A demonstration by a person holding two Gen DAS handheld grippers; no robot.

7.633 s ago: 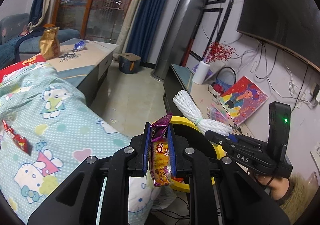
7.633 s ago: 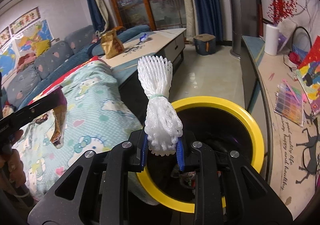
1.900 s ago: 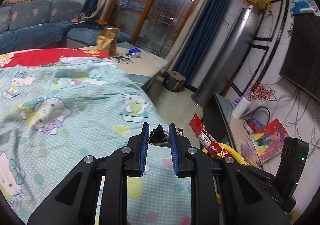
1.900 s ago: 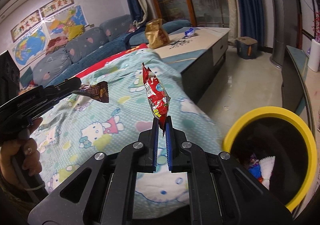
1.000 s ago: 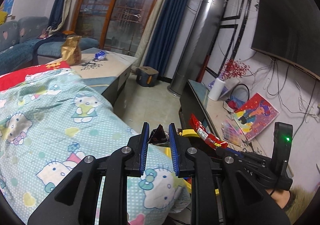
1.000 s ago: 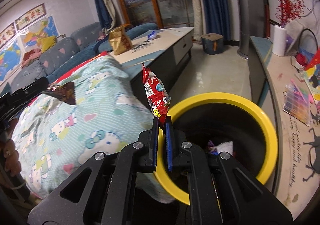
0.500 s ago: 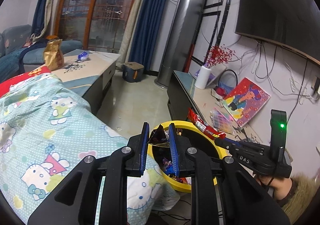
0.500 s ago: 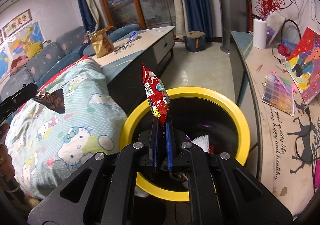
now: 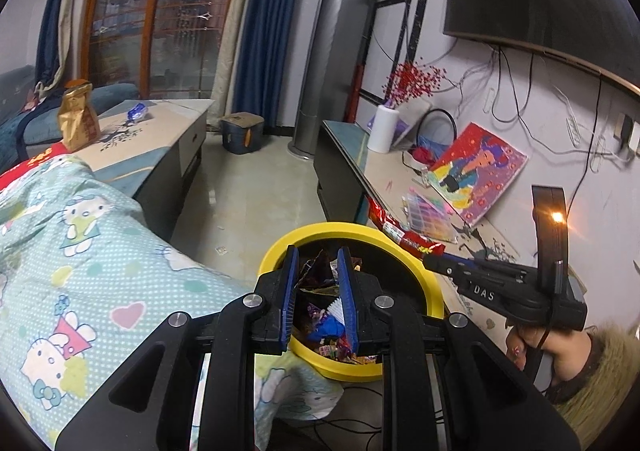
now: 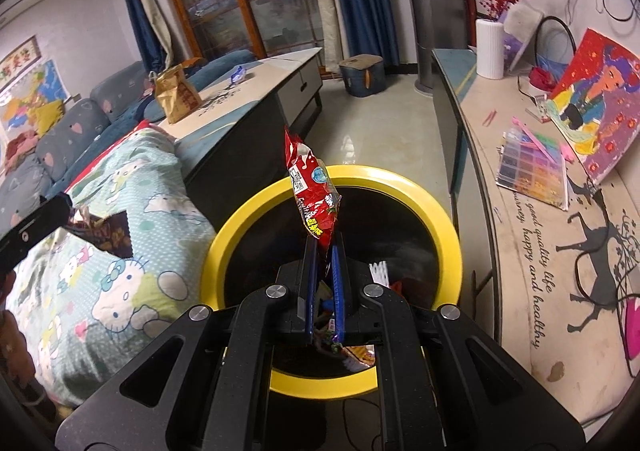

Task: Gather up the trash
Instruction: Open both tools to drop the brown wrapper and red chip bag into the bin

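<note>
My left gripper is shut on a dark brown wrapper and holds it above the yellow-rimmed black bin. In the right wrist view that wrapper hangs just left of the bin's rim. My right gripper is shut on a red snack packet, upright above the bin's opening; it also shows in the left wrist view over the far rim. Several wrappers lie inside the bin.
A Hello Kitty blanket covers the surface left of the bin. A low cabinet with a painting and bead box runs along the right wall. A coffee table with a gold bag stands behind. Cables lie on the floor by the bin.
Both grippers have moved toward the bin with their wrappers held. The left wrapper now sits over the bin's near rim; the red packet stays over the opening.
</note>
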